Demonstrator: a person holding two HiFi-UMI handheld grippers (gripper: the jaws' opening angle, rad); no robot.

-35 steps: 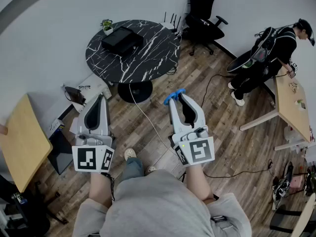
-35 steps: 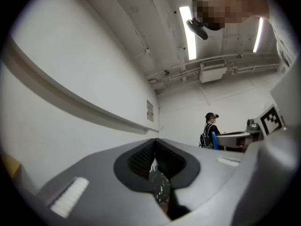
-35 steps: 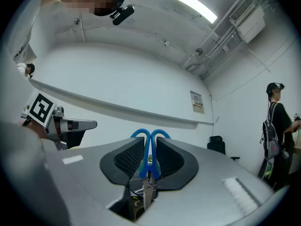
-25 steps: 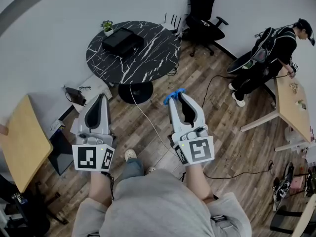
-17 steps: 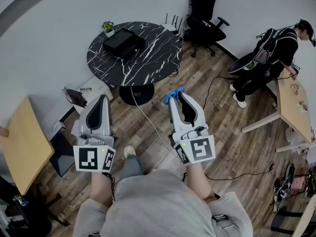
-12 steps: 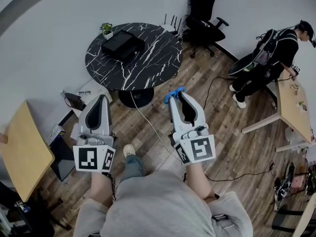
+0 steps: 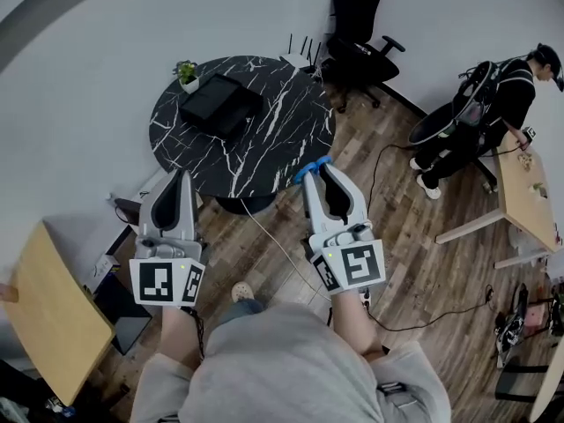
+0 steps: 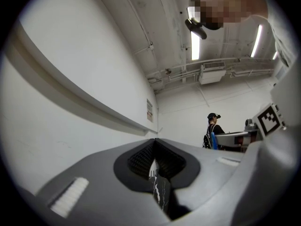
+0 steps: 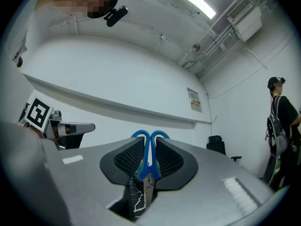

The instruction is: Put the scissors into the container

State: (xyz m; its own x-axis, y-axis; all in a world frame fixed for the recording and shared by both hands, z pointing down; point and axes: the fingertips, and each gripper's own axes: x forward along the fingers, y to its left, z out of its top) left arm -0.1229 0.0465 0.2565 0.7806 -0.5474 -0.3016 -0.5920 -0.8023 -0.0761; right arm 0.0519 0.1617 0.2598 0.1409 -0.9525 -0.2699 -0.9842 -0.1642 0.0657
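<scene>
the round black marble bench (image 7: 264,139) sits much closer to you than it did a second ago. it has slid down the head view until its near rim meets the tip of your right gripper (image 7: 322,167), and less wooden floor (image 7: 414,263) shows between you and it. you have walked up to it, so the carry looks almost done and the drop is next. the flat black box (image 7: 220,104) on the far left part of the bench, just beside the small plant (image 7: 187,70), is most likely the container. it is still well apart from your load, so you will need to reach up and leftward over the marble.

your left gripper (image 7: 180,174) hangs short of the bench rim, over the floor. its fingers (image 8: 141,159) are closed flat on each other with nothing between them, only a sliver of marble showing past them.

the scissors (image 9: 150,168) are in your right gripper. its fingers (image 9: 127,156) are clamped on them near the pivot, with the blue handle loops poking out past the tips toward the bench and the blades pointing back toward your hand. they look upright and centred in the grip.
</scene>
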